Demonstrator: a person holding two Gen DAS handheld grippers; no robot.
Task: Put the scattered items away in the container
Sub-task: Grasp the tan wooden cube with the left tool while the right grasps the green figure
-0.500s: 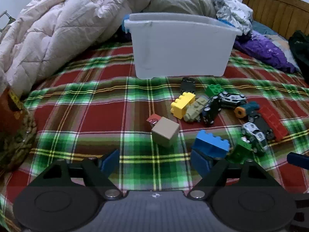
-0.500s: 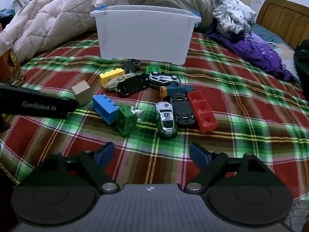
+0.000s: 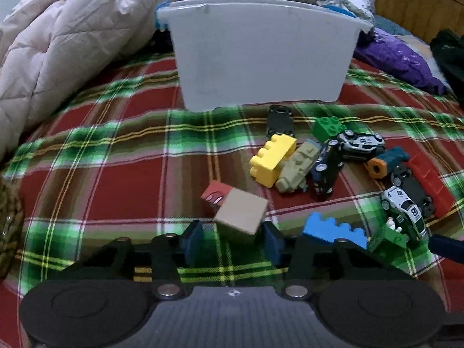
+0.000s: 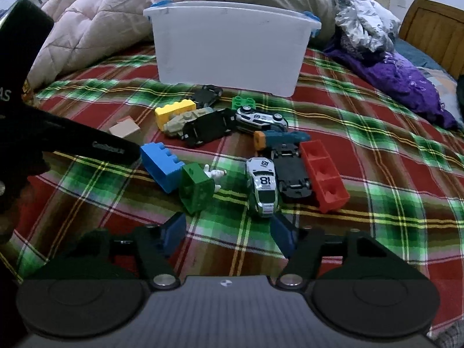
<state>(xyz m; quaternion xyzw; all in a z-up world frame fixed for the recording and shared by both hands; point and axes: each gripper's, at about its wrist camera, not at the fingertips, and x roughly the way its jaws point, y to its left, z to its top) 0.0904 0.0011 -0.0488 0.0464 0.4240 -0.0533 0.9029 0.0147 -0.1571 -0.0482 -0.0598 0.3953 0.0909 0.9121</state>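
Observation:
A white plastic container stands at the back of the plaid bed. Toy cars and bricks lie scattered in front of it, among them a yellow brick and a blue brick. A plain wooden cube sits between the pads of my left gripper. The right pad is at the cube's edge, and a strip of blanket shows beside the left pad. My right gripper is open and empty, just short of the green brick and the white car numbered 18.
A pale quilt is heaped at the back left and purple cloth at the back right, with a wooden headboard behind. A red brick lies right of the cars. A jar stands at the left edge.
My left gripper has moved forward onto the wooden cube and its jaws have narrowed around it. The right gripper has come slightly closer to the toys and stays wide.

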